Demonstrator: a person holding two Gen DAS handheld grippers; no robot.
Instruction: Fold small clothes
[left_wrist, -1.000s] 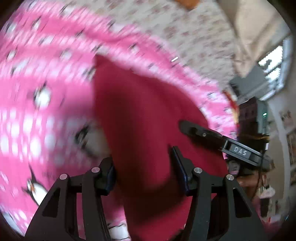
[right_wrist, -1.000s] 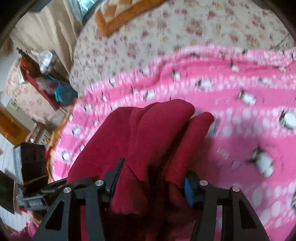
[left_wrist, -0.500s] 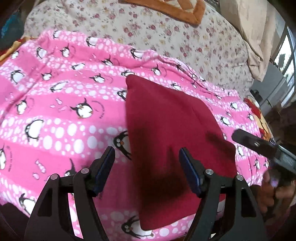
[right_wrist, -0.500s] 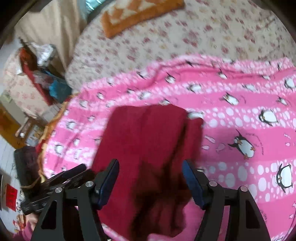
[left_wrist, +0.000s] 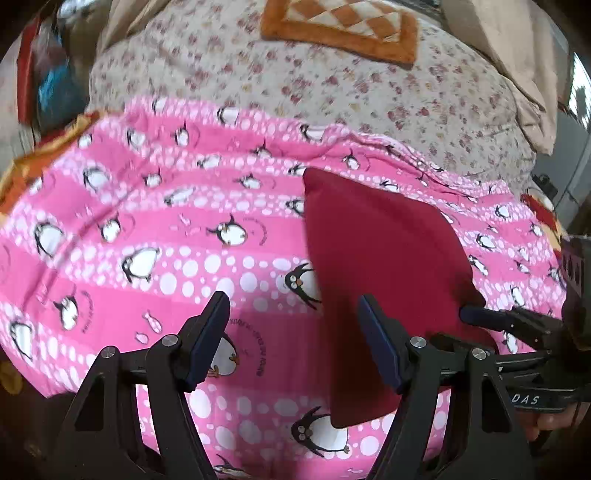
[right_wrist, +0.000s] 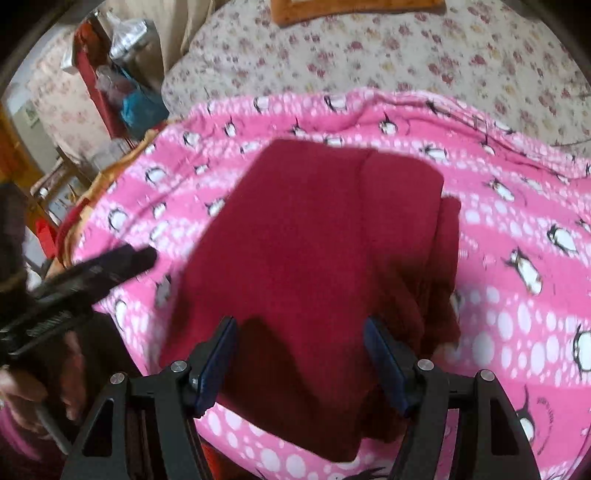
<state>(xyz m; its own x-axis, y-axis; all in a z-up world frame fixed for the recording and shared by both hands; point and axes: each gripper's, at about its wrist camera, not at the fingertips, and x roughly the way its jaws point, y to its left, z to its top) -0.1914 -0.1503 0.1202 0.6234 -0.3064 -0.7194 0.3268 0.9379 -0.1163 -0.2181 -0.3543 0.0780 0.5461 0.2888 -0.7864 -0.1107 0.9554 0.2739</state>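
Left tool (left_wrist: 293, 323) is released, fingers spread wide w/ nothing between them, hovering over the pink penguin blanket (left_wrist: 155, 258). Right tool (right_wrist: 301, 341) is also released, fingers apart, poised above the near part of the red garment (right_wrist: 317, 236) but not gripping it.

Bed w/ floral sheet (left_wrist: 369, 96) carries everything; an orange-bordered cushion (left_wrist: 340, 27) sits at its far end. Pink penguin blanket is spread across the near half of the bed. Red garment lies folded on that blanket: in left wrist view it's (left_wrist: 380, 269) to the right of the left tool, its near edge behind the right-hand finger. In right wrist view it fills the centre, w/ a second folded layer showing along its right edge. Left tool (right_wrist: 110, 264) shows blurred at garment's left side.
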